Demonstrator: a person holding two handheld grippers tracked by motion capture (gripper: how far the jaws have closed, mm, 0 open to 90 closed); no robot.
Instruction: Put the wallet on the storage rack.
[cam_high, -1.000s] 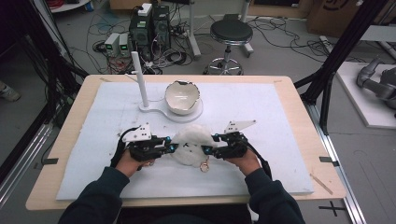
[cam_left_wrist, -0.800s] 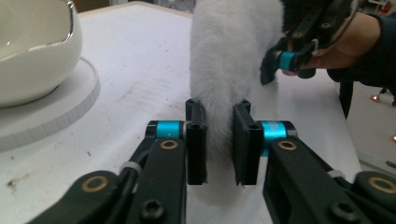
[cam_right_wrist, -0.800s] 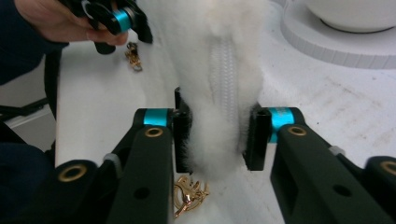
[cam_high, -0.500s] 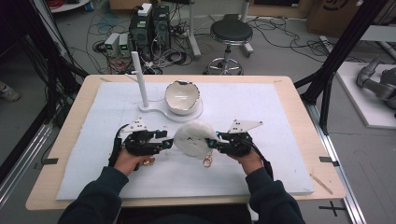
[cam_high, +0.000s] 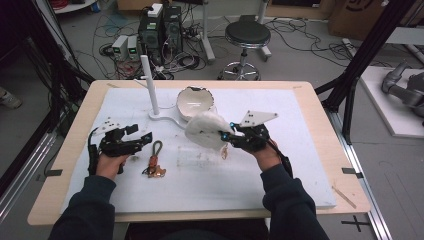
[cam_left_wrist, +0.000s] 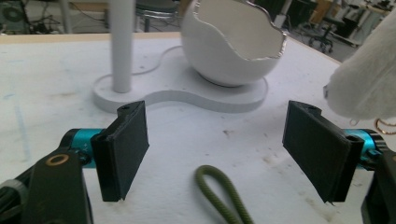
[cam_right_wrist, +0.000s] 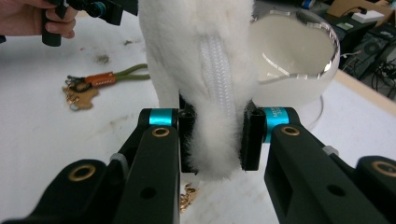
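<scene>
Right gripper (cam_right_wrist: 212, 135) clamped on fluffy pouch (cam_high: 206, 130), left gripper (cam_left_wrist: 224, 154) jaws apart; soft pile may slip, pouch swinging into eggshell bowl (cam_high: 194, 102)

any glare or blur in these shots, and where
High view: soft, even light, the small keychain lacks detail. Left gripper view: the fluffy pouch at the right edge is washed out and soft, and the egg-shaped bowl is sharp. Right gripper view: bright glints along the bowl's rim, and the right gripper is crisp.
</scene>
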